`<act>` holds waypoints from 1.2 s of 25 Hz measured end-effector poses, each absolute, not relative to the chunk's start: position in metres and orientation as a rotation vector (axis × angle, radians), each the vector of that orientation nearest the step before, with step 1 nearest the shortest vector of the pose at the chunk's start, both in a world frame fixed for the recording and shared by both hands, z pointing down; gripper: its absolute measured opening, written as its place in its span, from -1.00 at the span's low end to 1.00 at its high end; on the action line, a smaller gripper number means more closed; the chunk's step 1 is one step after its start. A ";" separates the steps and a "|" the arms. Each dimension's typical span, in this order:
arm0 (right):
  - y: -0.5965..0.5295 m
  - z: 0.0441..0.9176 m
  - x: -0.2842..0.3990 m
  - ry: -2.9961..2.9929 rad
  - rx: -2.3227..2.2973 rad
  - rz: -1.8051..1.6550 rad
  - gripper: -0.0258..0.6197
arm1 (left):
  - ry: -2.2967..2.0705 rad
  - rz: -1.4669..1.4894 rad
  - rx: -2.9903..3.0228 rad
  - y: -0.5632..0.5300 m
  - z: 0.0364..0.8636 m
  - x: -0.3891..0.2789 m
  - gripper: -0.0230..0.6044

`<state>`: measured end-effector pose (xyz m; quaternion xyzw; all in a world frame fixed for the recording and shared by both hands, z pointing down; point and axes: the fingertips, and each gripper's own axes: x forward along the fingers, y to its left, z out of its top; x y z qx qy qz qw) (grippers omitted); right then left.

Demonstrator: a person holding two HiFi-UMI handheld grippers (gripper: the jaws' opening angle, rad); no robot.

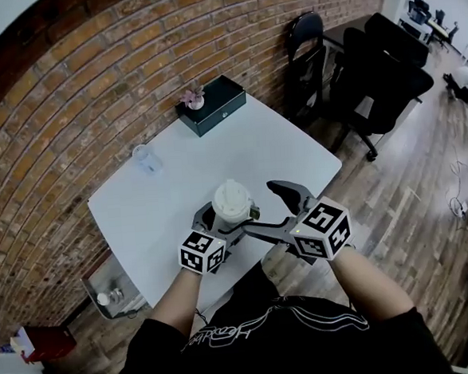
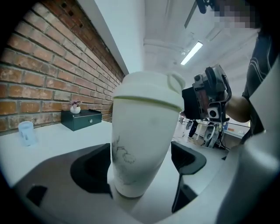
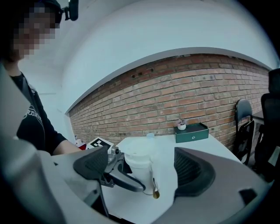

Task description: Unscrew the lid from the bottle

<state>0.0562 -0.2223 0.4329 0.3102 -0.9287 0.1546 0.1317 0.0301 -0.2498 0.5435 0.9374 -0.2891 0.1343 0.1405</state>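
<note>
My left forearm comes up from the lower centre of the head view. The left gripper (image 2: 140,164) is held low at the near edge of the white table (image 1: 279,147), marker cube toward me. In the left gripper view its jaws are closed on the lower body of the bottle (image 2: 139,144), one dark pad on each side. The bottle stands upright in the head view, just inside the table's front edge. It is white and opaque, so I cannot see inside it, and the lid (image 1: 232,201) is on.

To the right, my other forearm angles inward. The right gripper (image 3: 146,166) points leftward at the bottle with its jaws wide apart, gripping nothing. In the right gripper view the bottle stands beyond the gap, nearer the left jaw.

A clear cup (image 1: 146,158) stands at the table's left side near the brick wall (image 1: 91,88); I cannot tell what it holds. At the far corner a dark green box (image 1: 216,107) carries a small flower pot (image 1: 193,99). Bare tabletop lies between the box and the bottle. Black chairs (image 1: 385,68) stand off the table's right edge, upper right, on the wooden floor (image 1: 427,201).
</note>
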 end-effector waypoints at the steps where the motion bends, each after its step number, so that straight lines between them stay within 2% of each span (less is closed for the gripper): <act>1: -0.225 0.431 0.053 -2.695 0.893 0.436 0.48 | -0.825 0.387 2.710 -0.251 0.543 0.032 0.52; 4: -0.233 0.429 0.043 -2.687 0.863 0.407 0.48 | -0.829 0.396 2.722 -0.254 0.544 0.032 0.48; 5: -0.234 0.430 0.040 -2.681 0.848 0.400 0.48 | -0.832 0.398 2.727 -0.255 0.544 0.031 0.40; 20: -0.251 0.447 -0.001 -2.564 0.707 0.305 0.47 | -0.831 0.401 2.756 -0.253 0.544 0.032 0.37; 25: -0.257 0.453 -0.003 -2.530 0.722 0.293 0.26 | -0.830 0.380 2.762 -0.253 0.543 0.032 0.37; 30: -0.256 0.454 -0.003 -2.505 0.698 0.298 0.26 | -0.827 0.378 2.761 -0.253 0.543 0.032 0.37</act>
